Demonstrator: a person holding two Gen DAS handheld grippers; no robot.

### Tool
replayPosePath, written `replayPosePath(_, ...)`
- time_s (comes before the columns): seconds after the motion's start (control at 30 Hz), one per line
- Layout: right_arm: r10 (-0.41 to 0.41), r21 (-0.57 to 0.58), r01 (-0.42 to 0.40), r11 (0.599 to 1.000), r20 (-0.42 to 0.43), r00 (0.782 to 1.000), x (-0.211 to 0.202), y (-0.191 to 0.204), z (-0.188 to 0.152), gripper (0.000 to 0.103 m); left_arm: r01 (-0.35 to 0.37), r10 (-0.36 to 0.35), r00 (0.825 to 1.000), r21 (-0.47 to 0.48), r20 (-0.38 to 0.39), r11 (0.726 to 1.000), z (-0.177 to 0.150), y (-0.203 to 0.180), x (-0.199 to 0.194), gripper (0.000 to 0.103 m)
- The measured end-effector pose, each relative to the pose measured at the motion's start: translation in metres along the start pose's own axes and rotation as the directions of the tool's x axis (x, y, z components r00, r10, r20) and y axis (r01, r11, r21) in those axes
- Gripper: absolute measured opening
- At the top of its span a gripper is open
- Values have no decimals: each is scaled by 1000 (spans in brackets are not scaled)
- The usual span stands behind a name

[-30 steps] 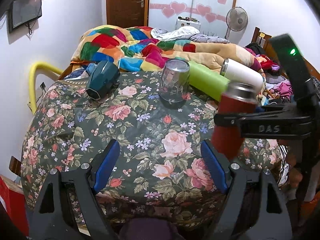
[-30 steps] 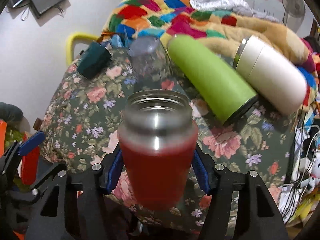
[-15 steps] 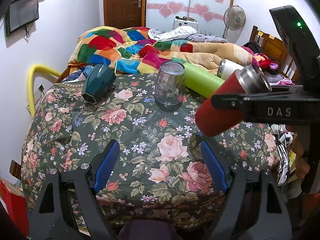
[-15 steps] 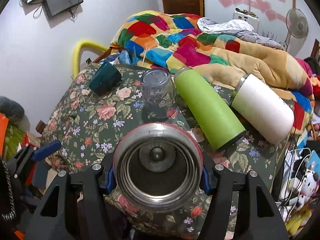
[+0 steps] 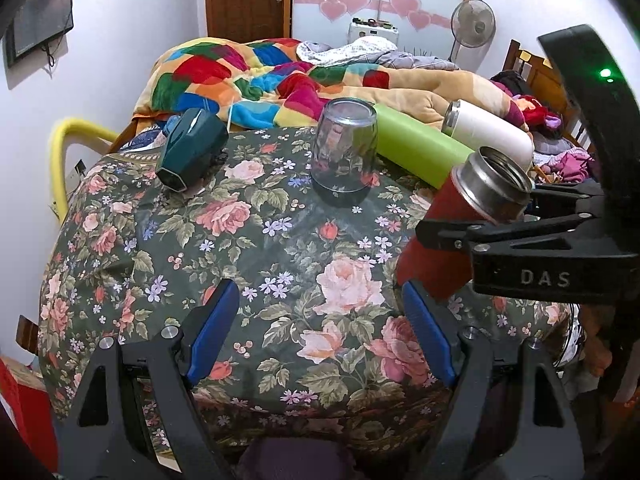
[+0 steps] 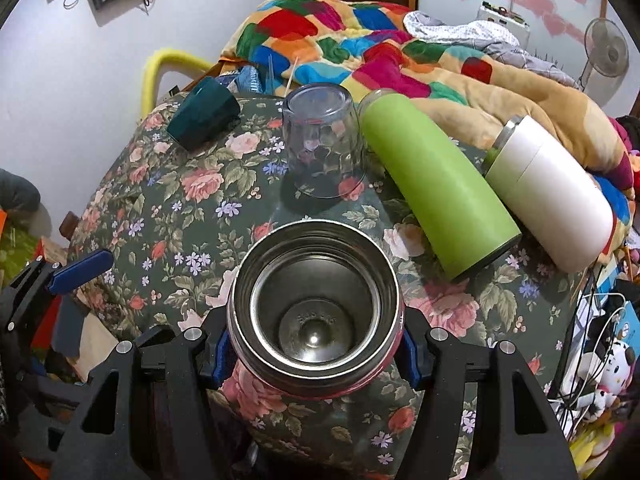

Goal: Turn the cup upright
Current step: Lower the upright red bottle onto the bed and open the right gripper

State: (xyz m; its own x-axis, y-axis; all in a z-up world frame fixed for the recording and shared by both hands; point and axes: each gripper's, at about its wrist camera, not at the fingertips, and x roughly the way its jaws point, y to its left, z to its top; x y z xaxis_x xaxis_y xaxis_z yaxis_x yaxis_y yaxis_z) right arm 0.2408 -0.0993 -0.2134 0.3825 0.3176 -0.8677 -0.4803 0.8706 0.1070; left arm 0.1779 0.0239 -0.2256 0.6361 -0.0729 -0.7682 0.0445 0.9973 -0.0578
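Observation:
My right gripper (image 6: pixel 314 350) is shut on a red steel-lined cup (image 6: pixel 314 308), mouth up and tilted a little, just above the floral table. In the left wrist view the red cup (image 5: pixel 452 236) leans with its steel mouth toward the upper right, held by the right gripper (image 5: pixel 448 236) at the table's right side. My left gripper (image 5: pixel 320 332) is open and empty over the table's near edge. A clear glass (image 5: pixel 345 150) (image 6: pixel 320 148) stands upside down at the back. A dark teal cup (image 5: pixel 191 149) (image 6: pixel 203 119) lies on its side at the back left.
A green bottle (image 6: pixel 436 186) (image 5: pixel 416 150) and a white bottle (image 6: pixel 552 196) (image 5: pixel 486 130) lie on their sides at the back right. The floral cloth (image 5: pixel 280 248) covers a small round table. A bed with a colourful quilt (image 5: pixel 256 76) is behind; a yellow rail (image 5: pixel 60 160) at left.
The right gripper has turned the red cup from mouth-down through sideways to mouth-up and lowered it toward the table. The left gripper has stayed open and nearly still.

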Motion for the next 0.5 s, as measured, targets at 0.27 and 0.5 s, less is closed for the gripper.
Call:
replayPosePath(0.27, -2, -28, 3, 1000, 44, 999, -22, 15, -1, 64, 3, -3, 1000, -8, 1, 1000, -3, 0, -9, 83)
replayPosePath(0.5, 4, -1, -4, 1000, 120, 993, -61, 15, -8, 65, 25, -24, 998, 0, 60, 1000, 4, -8, -44, 83)
